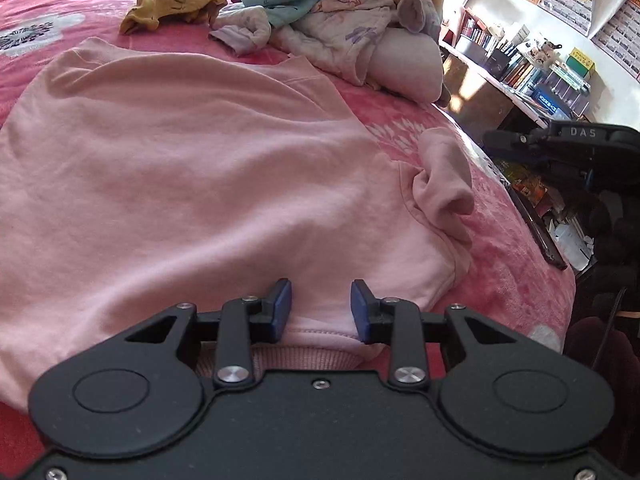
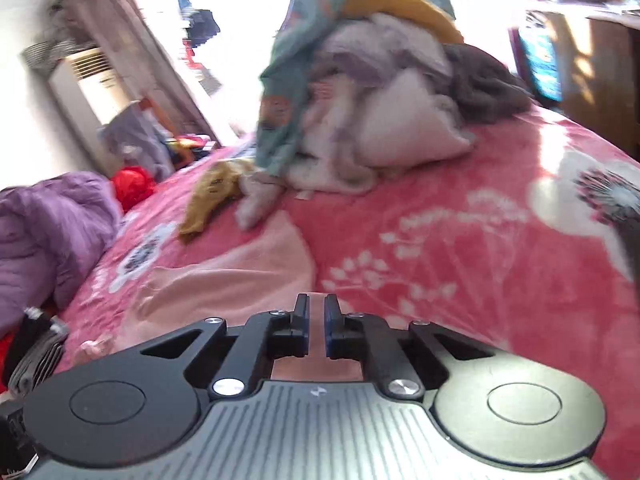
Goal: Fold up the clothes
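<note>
While the pale pink cotton sweatshirt (image 1: 192, 168) lay spread flat on the red floral fleece blanket (image 1: 516, 264), back up and hem far away, the left gripper (image 1: 320, 306) sat low at its near edge; blue pads (image 1: 282, 300) stood partly apart with a bunched fold of the neck area, ribbed collar included, filling the gap between them; whether they pinched that cloth could not be told; likely it anchored the near edge so the body stayed flat; the bunched pink right sleeve (image 1: 440, 180) sat crumpled beside the body, not yet laid out or folded in, so the fold looked barely started.

In the right wrist view the right gripper (image 2: 316, 326) had its jaws nearly together, a narrow slit left; pinkish surface showed in the slit, cloth or blanket could not be told, so no grip claimed; view was blurred; probably it hovered just beside the sweatshirt's edge, at the sleeve side, ready to deal with that sleeve.

Heap of mixed unfolded laundry (image 1: 344, 12) and a mustard yellow crumpled garment (image 1: 172, 4) sat at the far end, well apart; presumably waiting their turn; a rumpled purple quilt (image 2: 48, 224) lay off to one side.
</note>
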{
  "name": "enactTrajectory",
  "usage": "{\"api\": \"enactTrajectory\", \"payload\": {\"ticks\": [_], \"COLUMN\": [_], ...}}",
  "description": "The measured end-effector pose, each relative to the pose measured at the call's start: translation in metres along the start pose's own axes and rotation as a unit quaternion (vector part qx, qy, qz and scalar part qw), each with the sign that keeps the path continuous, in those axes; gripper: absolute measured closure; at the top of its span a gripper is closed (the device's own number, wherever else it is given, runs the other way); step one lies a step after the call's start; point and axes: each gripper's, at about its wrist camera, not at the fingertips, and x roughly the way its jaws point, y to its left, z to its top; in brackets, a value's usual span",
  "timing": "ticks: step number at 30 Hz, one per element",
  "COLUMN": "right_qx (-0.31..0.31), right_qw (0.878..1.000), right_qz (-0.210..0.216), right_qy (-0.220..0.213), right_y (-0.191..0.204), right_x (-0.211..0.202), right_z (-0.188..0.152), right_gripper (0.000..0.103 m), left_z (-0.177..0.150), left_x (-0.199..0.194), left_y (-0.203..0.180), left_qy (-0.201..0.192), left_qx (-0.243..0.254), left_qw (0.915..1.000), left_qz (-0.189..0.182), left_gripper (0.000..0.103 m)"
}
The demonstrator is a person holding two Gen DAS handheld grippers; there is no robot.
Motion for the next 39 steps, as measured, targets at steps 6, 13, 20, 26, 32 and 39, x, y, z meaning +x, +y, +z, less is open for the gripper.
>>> {"api": "enactTrajectory", "payload": {"ticks": [6, 13, 20, 26, 32, 39], "right_qx": [0.219, 0.440, 0.497, 0.419, 0.231, 0.117], "right_qw": [0.975, 0.890, 0.853, 0.896, 0.963, 0.978], "right_qz": [0.020, 0.117, 0.149, 0.105, -0.001, -0.149], "right_qy": [0.015, -0.024, -0.054, -0.100, -0.137, -0.083], "right_y": [-0.065, -0.088, -0.085, -0.084, -0.092, -0.124], "right_x": [-0.004, 0.018, 0.037, 0.007, -0.041, -0.029], "right_z": [-0.044, -0.099, -0.114, -0.083, -0.010, 0.019], "right_gripper": [0.060, 0.057, 0.066, 0.088, 0.088, 0.088], "left_z": [0.001, -0.001, 0.000, 0.000, 0.002, 0.002], "left_x": [-0.001, -0.001, 0.002, 0.001, 0.002, 0.002], "left_y": [0.001, 0.002, 0.003, 0.008, 0.010, 0.012], "left_qy": [0.001, 0.001, 0.005, 0.007, 0.012, 0.014], "left_qx": [0.001, 0.003, 0.002, -0.003, -0.003, -0.006], "left_qw": [1.0000, 1.0000, 1.0000, 0.9999, 0.9998, 0.9996], "left_qz": [-0.001, -0.003, -0.005, -0.015, -0.019, -0.022], "left_gripper": [0.072, 0.072, 0.072, 0.071, 0.071, 0.070]}}
